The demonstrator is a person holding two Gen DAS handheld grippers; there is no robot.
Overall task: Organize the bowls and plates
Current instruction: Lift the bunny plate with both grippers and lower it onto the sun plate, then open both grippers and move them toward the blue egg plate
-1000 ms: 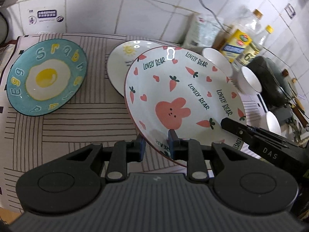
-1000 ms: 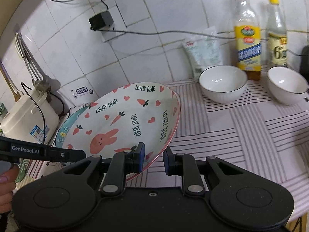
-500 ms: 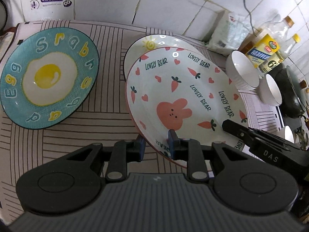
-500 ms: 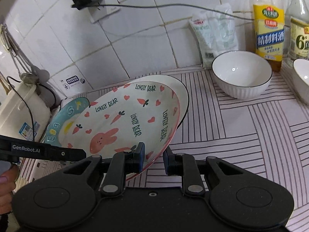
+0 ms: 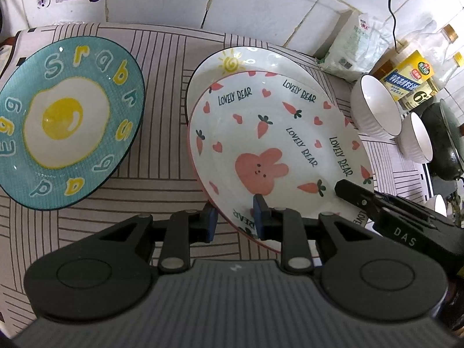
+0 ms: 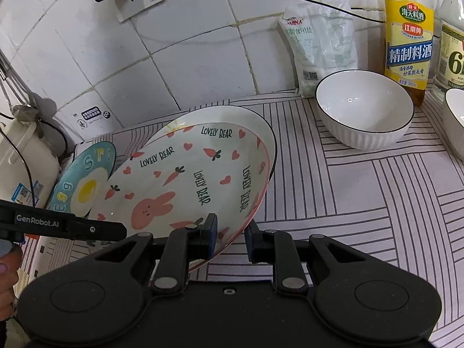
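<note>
Here, bunny plate (image 5: 269,150): held tilted over the sun plate (image 5: 232,61), near the worktop's (image 5: 162,121) back edge.
Left gripper (image 5: 234,221): clamped on the bunny plate's near rim.
Right gripper (image 6: 230,239): clamped on its opposite rim.
Egg plate (image 5: 63,121): flat at the left end.
Bowls (image 6: 365,110): toward the right end.

Sun plate (image 5: 232,61) mostly hidden under bunny plate (image 5: 275,145). Far-right bowl (image 6: 455,121) cut off by right edge. Blue egg plate (image 6: 84,179) partly hidden behind bunny plate. Small wall sticker (image 6: 91,114) print too small to read.
</note>
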